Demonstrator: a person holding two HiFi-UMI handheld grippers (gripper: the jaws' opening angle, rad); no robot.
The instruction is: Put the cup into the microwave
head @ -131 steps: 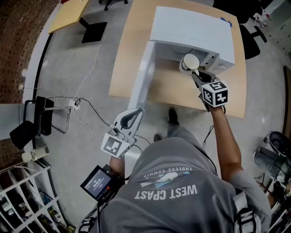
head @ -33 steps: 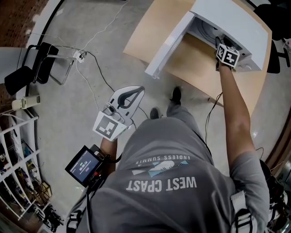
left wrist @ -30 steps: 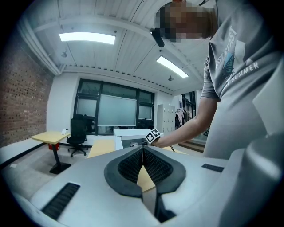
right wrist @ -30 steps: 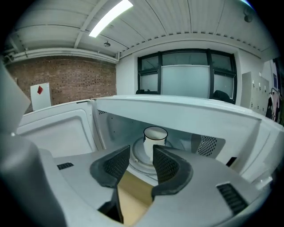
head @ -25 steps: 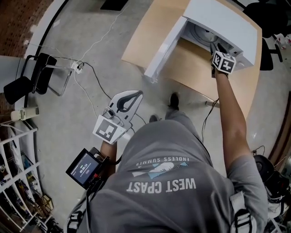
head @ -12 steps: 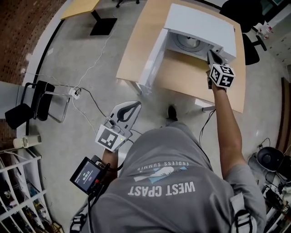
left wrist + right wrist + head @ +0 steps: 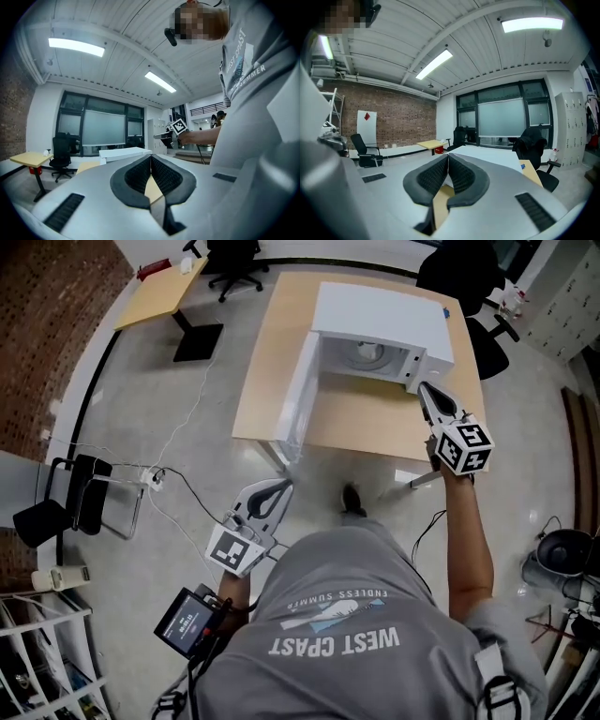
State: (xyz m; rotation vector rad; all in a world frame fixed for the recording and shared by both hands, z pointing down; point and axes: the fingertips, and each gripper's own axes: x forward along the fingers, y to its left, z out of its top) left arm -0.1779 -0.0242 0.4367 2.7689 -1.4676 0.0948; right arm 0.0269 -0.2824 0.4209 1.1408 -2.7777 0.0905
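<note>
A white microwave (image 7: 380, 310) stands on the wooden table (image 7: 375, 423), its door (image 7: 302, 395) swung open to the left. Inside the cavity a pale round shape, the cup (image 7: 368, 352), sits by itself. My right gripper (image 7: 424, 390) hovers just outside the microwave's right front corner. It is shut with nothing between its pads (image 7: 459, 176). My left gripper (image 7: 278, 487) hangs low beside the person's body, short of the table's near edge. It is also shut and empty, and points level toward the microwave (image 7: 124, 152).
Cables (image 7: 178, 465) run over the floor left of the table, near a black chair (image 7: 66, 502). A second table (image 7: 159, 282) and office chairs (image 7: 230, 254) stand at the back. A small screen device (image 7: 192, 620) hangs at the person's left side.
The right gripper carried the cup into the microwave, left it inside, and has pulled back out to the right front corner. The left gripper shifted slightly toward the table.
</note>
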